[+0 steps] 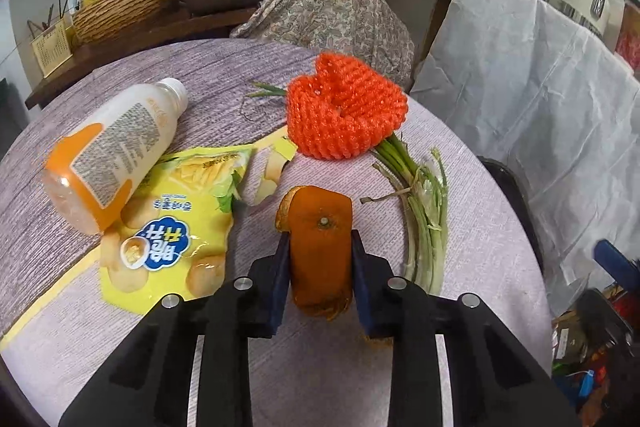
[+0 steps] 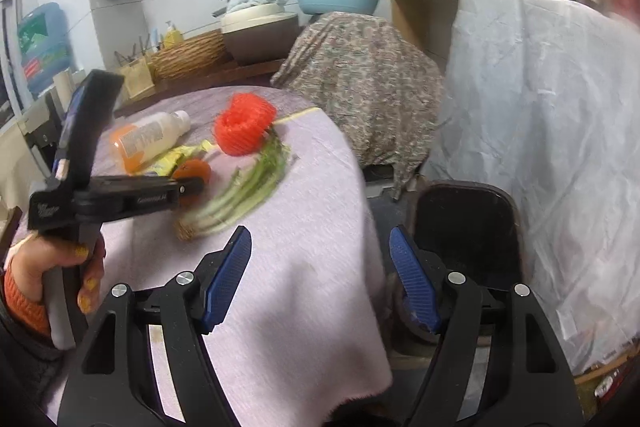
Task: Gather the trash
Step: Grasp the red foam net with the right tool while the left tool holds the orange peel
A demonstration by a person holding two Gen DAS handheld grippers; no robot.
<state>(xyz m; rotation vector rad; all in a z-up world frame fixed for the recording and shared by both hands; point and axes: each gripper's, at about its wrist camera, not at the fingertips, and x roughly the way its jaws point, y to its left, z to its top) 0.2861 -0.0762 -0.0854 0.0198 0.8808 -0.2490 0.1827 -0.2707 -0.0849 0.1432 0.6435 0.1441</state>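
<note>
A round table (image 1: 480, 235) with a soft purple cloth fills most of both views. Trash lies on the cloth.

Beside the table, low down, stands a dark bin (image 2: 466, 223), seen in the right wrist view.

The biggest piece of trash is a plastic bottle (image 1: 116, 155) with a white cap and an orange band. It lies on its side at the left of the table. Its bottom end rests on a yellow snack bag (image 1: 176, 231), which lies flat.

Farther back sits a red foam net (image 1: 344, 111), the kind that wraps fruit. Just in front of it and to the right lies a bunch of green stalks (image 1: 428, 223), bent in a curve. One end of the stalks goes under the net.

The left gripper (image 1: 320, 259) is down at the table. Its two blue pads are clamped on an orange peel (image 1: 320, 247), one pad on each side. The peel stands up between them, with its little stem spot facing up. It is near the snack bag and the stalks.

The right gripper (image 2: 320, 279) is off the table's edge, near the bin. Its blue pads are wide apart with nothing between them.

A hand (image 2: 60, 275) with yellow nails and an orange cuff holds the left gripper's handle.
</note>
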